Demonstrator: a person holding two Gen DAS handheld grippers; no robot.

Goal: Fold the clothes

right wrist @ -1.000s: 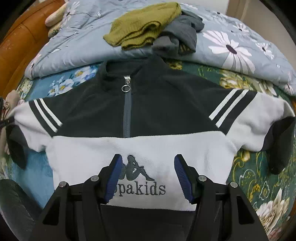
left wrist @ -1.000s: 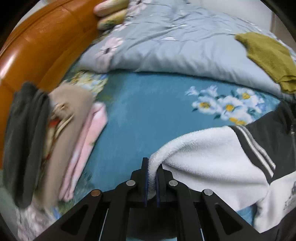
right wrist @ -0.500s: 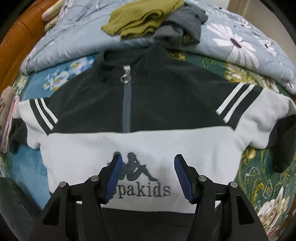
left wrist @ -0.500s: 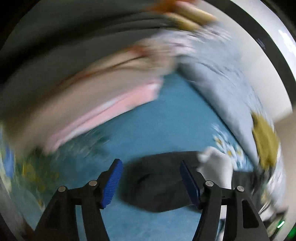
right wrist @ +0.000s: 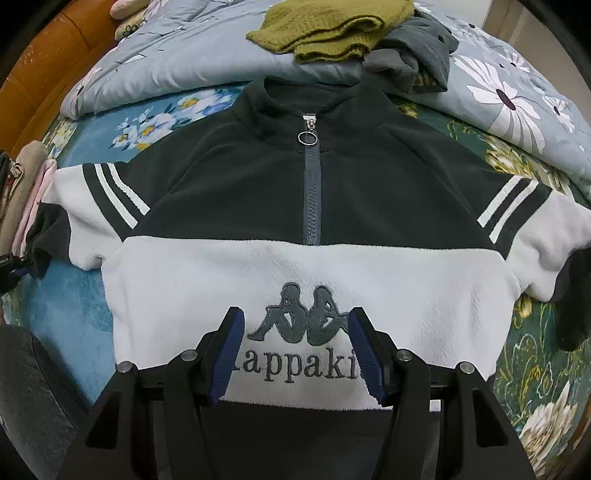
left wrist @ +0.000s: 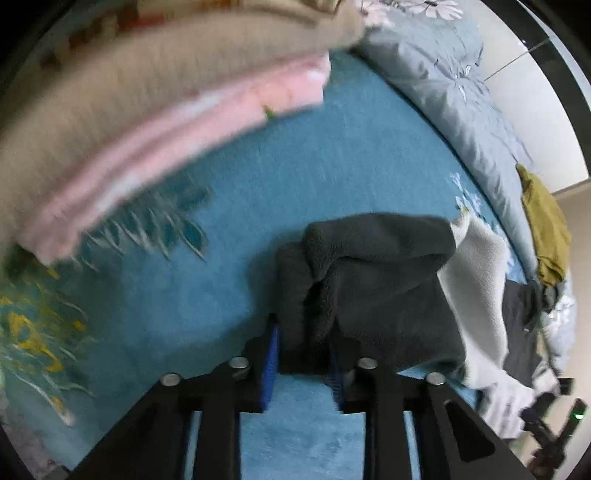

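A black and white fleece pullover with a front zip and a logo lies face up, spread on the bed. My right gripper is open and empty, hovering over the logo near the hem. My left gripper is shut on the dark cuff of the pullover's left sleeve, at the bed surface; the white part of the sleeve trails to the right. In the right wrist view that cuff shows at the far left.
A stack of folded clothes, beige and pink, lies left of the sleeve, also seen in the right wrist view. An olive sweater and a grey garment rest on the rolled grey floral duvet. Wooden headboard at left.
My left gripper let go of the white sleeve edge, opened, swung round, then closed on the dark cuff. My right gripper moved slightly forward over the logo, staying open.
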